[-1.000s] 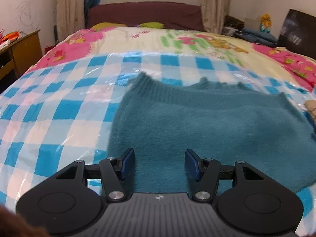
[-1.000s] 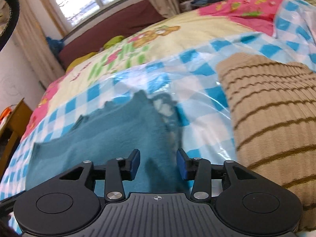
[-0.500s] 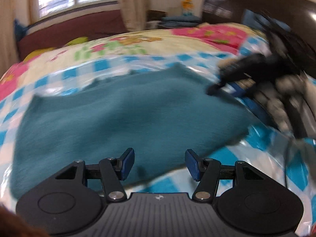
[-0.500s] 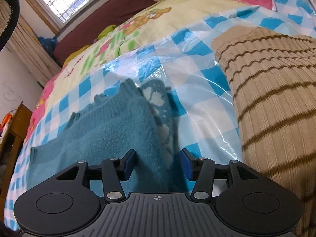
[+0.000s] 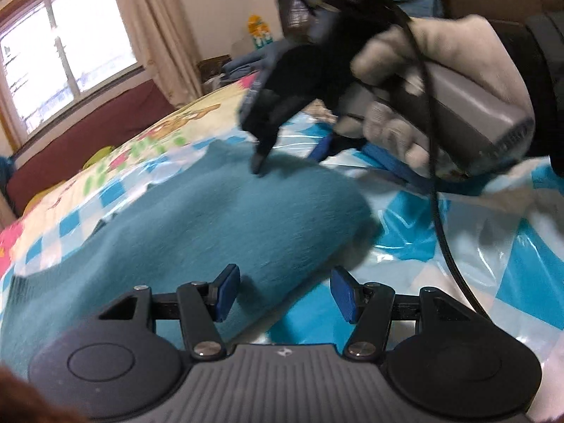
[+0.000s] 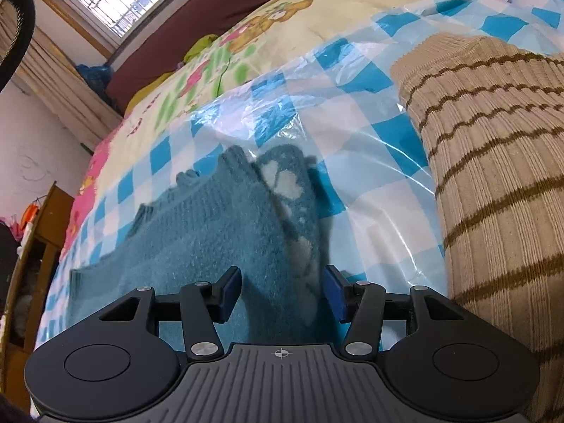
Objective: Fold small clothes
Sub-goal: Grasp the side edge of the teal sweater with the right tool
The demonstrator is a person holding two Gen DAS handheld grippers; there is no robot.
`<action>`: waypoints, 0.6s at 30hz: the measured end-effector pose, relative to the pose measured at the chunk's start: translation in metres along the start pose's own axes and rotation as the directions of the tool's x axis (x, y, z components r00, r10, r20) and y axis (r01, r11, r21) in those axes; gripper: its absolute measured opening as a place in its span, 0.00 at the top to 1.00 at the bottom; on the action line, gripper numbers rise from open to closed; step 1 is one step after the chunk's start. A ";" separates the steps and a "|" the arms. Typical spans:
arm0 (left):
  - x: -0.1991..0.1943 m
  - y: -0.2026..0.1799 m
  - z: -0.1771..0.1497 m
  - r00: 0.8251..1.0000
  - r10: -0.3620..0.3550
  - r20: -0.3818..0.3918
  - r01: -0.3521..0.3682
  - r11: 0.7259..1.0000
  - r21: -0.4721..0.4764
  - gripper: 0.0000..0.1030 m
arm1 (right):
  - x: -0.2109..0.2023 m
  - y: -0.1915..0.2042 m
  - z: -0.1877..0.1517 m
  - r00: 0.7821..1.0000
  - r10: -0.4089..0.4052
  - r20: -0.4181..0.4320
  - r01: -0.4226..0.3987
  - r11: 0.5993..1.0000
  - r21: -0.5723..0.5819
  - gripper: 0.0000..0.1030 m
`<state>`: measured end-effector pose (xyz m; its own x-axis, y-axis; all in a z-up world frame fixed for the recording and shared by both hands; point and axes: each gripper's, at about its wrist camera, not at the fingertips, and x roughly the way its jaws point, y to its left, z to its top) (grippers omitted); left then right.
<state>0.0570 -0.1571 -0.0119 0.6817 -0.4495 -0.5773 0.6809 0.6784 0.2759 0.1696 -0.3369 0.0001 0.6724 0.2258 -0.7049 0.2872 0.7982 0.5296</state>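
Observation:
A teal knitted sweater (image 5: 211, 218) lies flat on the blue-checked plastic sheet (image 5: 521, 246) that covers the bed. My left gripper (image 5: 285, 292) is open just above the sweater's near right corner, with nothing held. In the left wrist view, a gloved hand (image 5: 440, 70) holds my right gripper (image 5: 287, 160), which points down at the sweater's far right edge. Seen from the right wrist, the right gripper (image 6: 282, 292) stands open over the sweater (image 6: 197, 232), whose patterned right edge runs between the jaws without being pinched.
A beige knit with brown stripes (image 6: 493, 176) lies close to the right of the sweater. A black cable (image 5: 437, 211) hangs from the right gripper. A flowered quilt (image 6: 282, 35) covers the far bed. A wooden cabinet (image 6: 38, 232) stands at the left.
My left gripper swung right along the sweater's near edge to its right corner, and the gloved hand with the right gripper came into view. The right jaws widened a little and sank closer to the sweater.

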 end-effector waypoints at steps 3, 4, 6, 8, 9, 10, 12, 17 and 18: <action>0.010 -0.008 0.005 1.000 0.011 -0.001 -0.011 1.000 0.007 0.40 | 0.002 -0.002 0.002 0.999 0.020 -0.025 -0.020 1.000 -0.003 0.48; 0.013 -0.009 0.006 1.000 0.014 -0.002 -0.014 1.000 0.006 0.40 | 0.002 -0.002 0.002 0.999 0.024 -0.032 -0.024 1.000 -0.008 0.48; 0.018 -0.010 0.008 1.000 0.022 -0.008 -0.022 1.000 0.002 0.40 | 0.003 -0.001 0.002 0.999 0.023 -0.040 -0.023 1.000 -0.019 0.48; 0.022 -0.010 0.008 0.999 0.030 -0.012 -0.030 0.999 0.011 0.40 | 0.003 -0.001 0.002 0.999 0.026 -0.047 -0.027 0.999 -0.023 0.48; 0.021 -0.011 0.007 0.999 0.032 -0.010 -0.031 0.999 0.018 0.40 | 0.002 -0.002 0.002 0.998 0.031 -0.049 -0.032 0.999 -0.025 0.48; 0.019 -0.012 0.005 0.999 0.034 -0.007 -0.034 0.999 0.027 0.40 | 0.001 -0.002 0.002 0.998 0.033 -0.051 -0.034 0.999 -0.025 0.48; 0.021 -0.014 0.004 0.999 0.040 -0.006 -0.040 0.998 0.044 0.37 | 0.000 -0.002 0.002 0.998 0.019 -0.058 -0.021 0.999 -0.034 0.48; 0.034 -0.023 0.011 0.998 0.056 0.001 -0.056 0.996 0.070 0.29 | 0.010 0.002 0.001 0.997 -0.008 -0.079 0.003 0.998 -0.060 0.42; 0.037 -0.025 0.013 0.998 0.058 0.004 -0.058 0.996 0.072 0.27 | 0.011 0.002 0.001 0.996 -0.004 -0.084 -0.001 0.998 -0.060 0.40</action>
<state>0.0684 -0.1980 -0.0303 0.7210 -0.4116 -0.5574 0.6578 0.6595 0.3639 0.1785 -0.3333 -0.0061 0.6114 0.2685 -0.7444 0.2452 0.8301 0.5009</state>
